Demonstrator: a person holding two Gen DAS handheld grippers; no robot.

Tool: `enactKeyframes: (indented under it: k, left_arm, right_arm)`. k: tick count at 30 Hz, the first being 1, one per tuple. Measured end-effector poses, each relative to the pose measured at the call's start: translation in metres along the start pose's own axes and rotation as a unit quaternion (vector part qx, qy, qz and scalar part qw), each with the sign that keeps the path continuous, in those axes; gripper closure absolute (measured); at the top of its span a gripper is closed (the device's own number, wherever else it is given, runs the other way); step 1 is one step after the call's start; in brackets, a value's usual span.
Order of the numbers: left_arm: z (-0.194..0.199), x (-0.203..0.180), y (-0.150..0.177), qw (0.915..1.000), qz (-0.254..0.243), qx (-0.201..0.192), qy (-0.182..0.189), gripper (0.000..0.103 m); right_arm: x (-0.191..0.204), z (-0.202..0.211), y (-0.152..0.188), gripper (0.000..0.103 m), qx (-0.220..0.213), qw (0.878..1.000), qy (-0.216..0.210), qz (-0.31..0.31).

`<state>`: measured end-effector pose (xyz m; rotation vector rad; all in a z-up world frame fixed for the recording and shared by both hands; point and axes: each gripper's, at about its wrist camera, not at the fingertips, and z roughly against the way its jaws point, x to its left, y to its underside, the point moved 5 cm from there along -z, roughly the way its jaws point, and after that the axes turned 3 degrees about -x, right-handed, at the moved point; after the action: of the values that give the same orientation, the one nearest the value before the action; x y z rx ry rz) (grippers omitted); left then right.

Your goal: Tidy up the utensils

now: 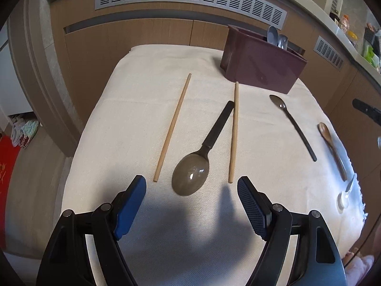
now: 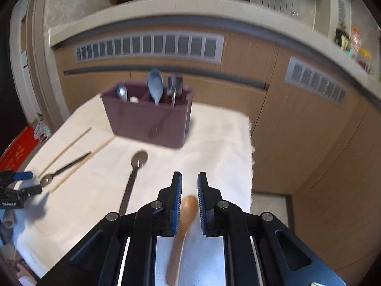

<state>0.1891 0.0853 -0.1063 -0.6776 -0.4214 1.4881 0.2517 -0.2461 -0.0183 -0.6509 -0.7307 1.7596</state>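
Left wrist view: left gripper (image 1: 191, 186) hangs at bottom centre w/ jaws spread wide, nothing between them, above the cloth-covered counter (image 1: 133, 100). Just beyond its tips lies the big grey spoon (image 1: 190, 175), bowl toward the camera, dark handle running up-right. It sits between two wooden chopsticks (image 1: 172, 128), the right one touching or nearly touching the handle tip. Maroon caddy (image 1: 262, 69) stands upper right w/ spoon heads poking out. Right of centre lies a slim dark spoon (image 1: 294, 128). Near the right edge is a brown wooden spoon (image 1: 332, 149), w/ a small white spoon (image 1: 344, 196) lower right. Judgement: this side is waiting; its likely pick is the grey spoon, which calls for dropping over the handle and squeezing in.

Right wrist view: right gripper (image 2: 189, 181) is at lower centre, jaws drawn close but w/ a visible gap. The wooden spoon (image 2: 183, 228) runs lengthways between the fingers, bowl toward the tips. Frame is motion-blurred, so can't tell if the pads actually press on it or if it's clear of the cloth. Judgement: step in hand is the pick of this spoon; next it needs a carry to the caddy (image 2: 147, 121) in upper-centre frame and a drop into a free compartment. Which one suits it can't be told. The spoon looks smooth, warm brown, one-piece, slim handle. Likely light, but could swivel in a pinch.
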Motion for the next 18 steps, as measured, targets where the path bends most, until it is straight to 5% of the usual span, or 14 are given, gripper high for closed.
enactKeyframes:
  k: [1, 3, 6, 13, 18]
  left_arm:
    - [-0.001, 0.001, -0.001, 1.0000, 0.001, -0.001, -0.001, 0.024]
    - [-0.004, 0.001, -0.003, 1.0000, 0.001, -0.005, 0.000, 0.025]
    - [-0.010, 0.001, -0.003, 1.0000, -0.004, 0.003, 0.000, 0.047]
    - [-0.016, -0.004, -0.007, 0.9994, -0.033, 0.003, -0.007, 0.049]
    - [-0.011, -0.028, -0.020, 0.9970, -0.038, 0.011, 0.067, 0.049]
  right_arm:
    - [0.000, -0.006, 0.006, 0.082, 0.013, 1.000, -0.005, 0.000]
    - [0.001, -0.014, 0.018, 0.053, 0.029, 1.000, -0.009, -0.008]
    - [0.005, -0.019, 0.032, 0.027, 0.034, 0.999, 0.007, 0.002]
    - [0.018, -0.032, 0.051, 0.015, 0.056, 0.998, 0.001, 0.022]
    - [0.017, -0.038, 0.053, 0.008, 0.058, 0.998, 0.007, 0.012]
